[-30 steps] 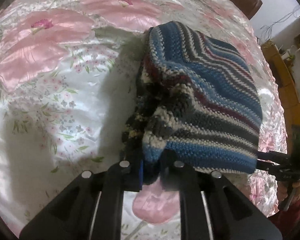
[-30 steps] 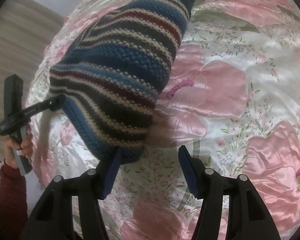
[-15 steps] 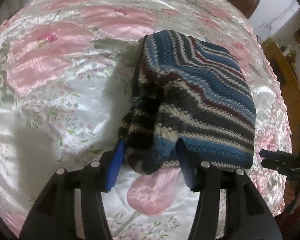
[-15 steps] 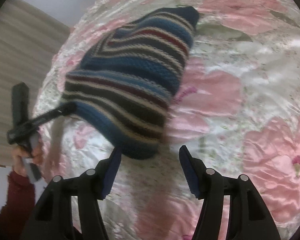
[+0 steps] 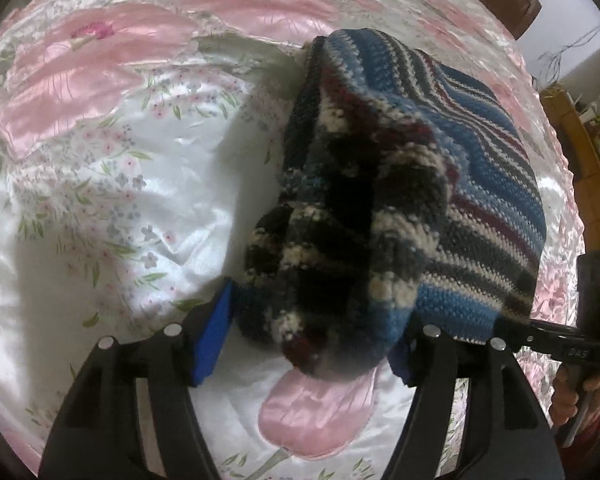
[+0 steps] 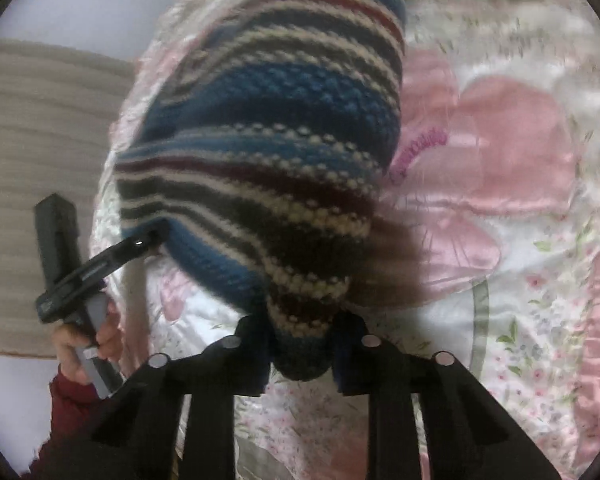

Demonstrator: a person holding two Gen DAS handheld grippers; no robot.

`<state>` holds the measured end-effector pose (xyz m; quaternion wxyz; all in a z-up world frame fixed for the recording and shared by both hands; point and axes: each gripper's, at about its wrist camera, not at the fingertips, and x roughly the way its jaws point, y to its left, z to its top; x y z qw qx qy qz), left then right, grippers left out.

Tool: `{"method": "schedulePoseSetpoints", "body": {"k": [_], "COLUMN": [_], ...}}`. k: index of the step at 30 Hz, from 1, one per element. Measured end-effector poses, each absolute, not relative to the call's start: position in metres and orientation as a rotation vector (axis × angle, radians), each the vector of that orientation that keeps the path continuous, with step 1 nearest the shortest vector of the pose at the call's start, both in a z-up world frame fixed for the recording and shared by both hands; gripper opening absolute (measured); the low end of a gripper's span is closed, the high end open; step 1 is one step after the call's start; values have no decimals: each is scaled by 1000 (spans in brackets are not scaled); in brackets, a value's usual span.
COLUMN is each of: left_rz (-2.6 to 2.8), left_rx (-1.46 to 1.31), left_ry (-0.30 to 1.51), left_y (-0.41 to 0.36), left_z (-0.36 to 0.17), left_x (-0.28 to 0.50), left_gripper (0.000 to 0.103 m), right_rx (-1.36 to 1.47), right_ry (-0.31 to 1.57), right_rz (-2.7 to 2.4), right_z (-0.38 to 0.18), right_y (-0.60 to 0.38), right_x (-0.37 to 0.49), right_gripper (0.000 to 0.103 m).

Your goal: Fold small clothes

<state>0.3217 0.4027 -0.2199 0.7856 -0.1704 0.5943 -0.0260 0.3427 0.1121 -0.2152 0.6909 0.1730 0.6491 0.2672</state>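
- Gripping one near corner of the striped knit garment (image 6: 268, 168), the right tool (image 6: 300, 360) has its blue-padded fingers clenched on a bunched edge at about 6 o'clock in the right wrist view.
- From the left wrist view, the left tool (image 5: 312, 344) sits at 6 o'clock with its jaws spread wide on either side of a thick bunched wad of the knit; the pads look set apart from the wool, so I judge it released rather than clamped.
- That garment lies on the satin floral bed cover (image 5: 112, 168), running from the tools toward 12 o'clock, its near end lifted and rumpled while the far end rests on the bed.
- My reading is that the step in hand is taking both near corners to carry them over to the far edge.
- To do it well, close the left tool on a single layer of edge, not the whole wad, so the fold comes out flat.
- Keep both tools level and evenly apart during the lift; thick wool sags between grips and slides readily on satin.
- Lay the edge down gently at 12 o'clock before letting go.
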Motion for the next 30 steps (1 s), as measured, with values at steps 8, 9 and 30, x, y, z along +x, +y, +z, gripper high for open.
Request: {"method": "schedulePoseSetpoints", "body": {"k": [8, 9, 30], "left_rz": [-74, -75, -216], "left_rx": [-320, -324, -539], "left_ry": [1273, 1274, 1221], "left_y": [392, 393, 420], "left_z": [-228, -229, -178], "left_x": [313, 313, 430], "left_gripper": [70, 71, 75], "right_rx": [170, 171, 194], "right_ry": [1456, 1470, 1368], "right_rz": [531, 525, 448], "right_z": [-210, -215, -166], "right_y": [118, 120, 85], "right_x": [326, 326, 415], "right_gripper": [20, 20, 66]}}
